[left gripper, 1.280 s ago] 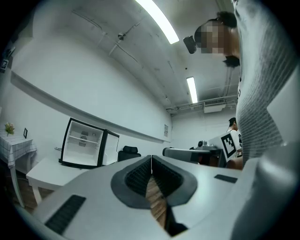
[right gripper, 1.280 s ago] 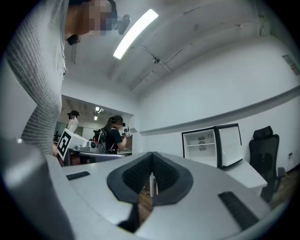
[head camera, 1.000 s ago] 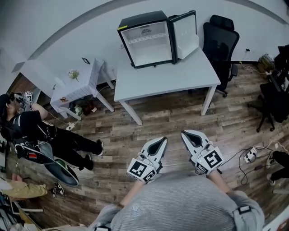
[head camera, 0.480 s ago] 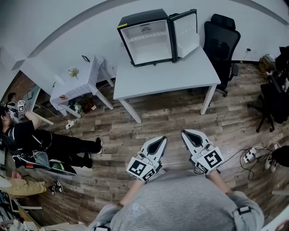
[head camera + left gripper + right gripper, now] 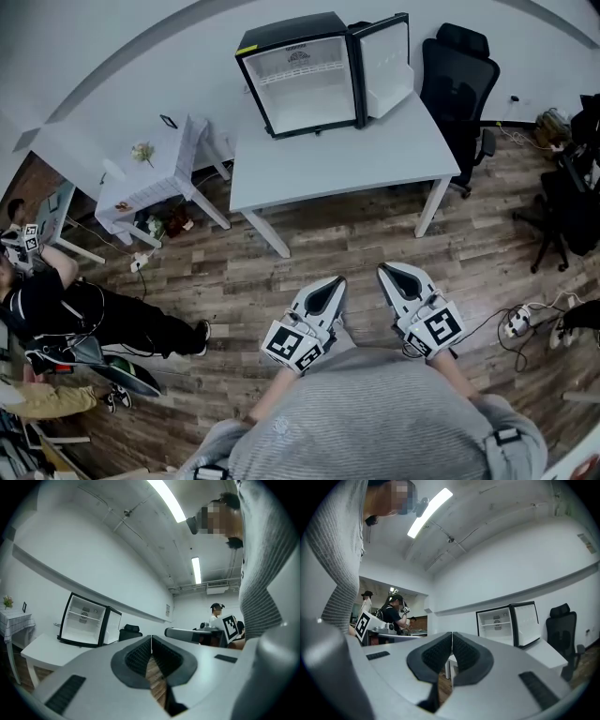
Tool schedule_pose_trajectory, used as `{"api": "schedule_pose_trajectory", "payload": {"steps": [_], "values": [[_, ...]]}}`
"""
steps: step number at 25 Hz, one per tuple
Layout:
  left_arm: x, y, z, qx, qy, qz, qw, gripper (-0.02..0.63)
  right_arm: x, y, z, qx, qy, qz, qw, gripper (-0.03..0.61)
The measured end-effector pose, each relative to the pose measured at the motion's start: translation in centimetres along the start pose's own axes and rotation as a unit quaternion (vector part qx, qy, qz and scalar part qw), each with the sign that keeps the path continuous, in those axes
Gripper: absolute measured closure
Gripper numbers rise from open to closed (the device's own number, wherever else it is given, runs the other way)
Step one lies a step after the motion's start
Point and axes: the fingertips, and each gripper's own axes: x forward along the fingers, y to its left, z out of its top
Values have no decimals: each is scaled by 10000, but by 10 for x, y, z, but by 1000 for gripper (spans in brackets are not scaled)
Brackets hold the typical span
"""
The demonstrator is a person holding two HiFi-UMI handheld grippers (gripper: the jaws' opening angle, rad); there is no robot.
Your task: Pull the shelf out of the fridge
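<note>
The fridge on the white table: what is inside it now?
The fridge is open. One pale shelf crosses its upper part; the rest looks bare, with no food or bottles. The rack on the open door hides with its wall whatever lies in it.

No word, brand or number can be read. Black-and-white square markers are carried on the left gripper (image 5: 337,281) and right gripper (image 5: 382,273) — patterns, not letters. A label (image 5: 300,54) inside the fridge (image 5: 281,33) and a wall sign (image 5: 167,610) are seen — both too small.
</note>
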Motion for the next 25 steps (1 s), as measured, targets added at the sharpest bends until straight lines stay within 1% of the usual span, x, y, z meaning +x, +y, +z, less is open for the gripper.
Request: {"api": "schedule_pose_trajectory", "payload": {"steps": [4, 9, 14, 18, 21, 25], "values": [[24, 30, 3, 21, -12, -176, 9998, 600, 26, -19, 0, -54, 10, -104, 9999, 565], [51, 66, 16, -9, -63, -226, 9997, 600, 59, -42, -3, -85, 34, -204, 9997, 565], [64, 93, 16, -35, -57, -162, 9998, 600, 84, -59, -8, -58, 69, -162, 9998, 565], [70, 119, 16, -77, -58, -31, 9999, 600, 107, -68, -14, -25, 128, -80, 9999, 565], [75, 144, 23, -107, -56, 42, 9999, 600, 132, -76, -13, -38, 170, -43, 9998, 565], [88, 180, 37, -84, -109, 20, 9999, 601, 168, -89, -5, -86, 154, -57, 9998, 565]]}}
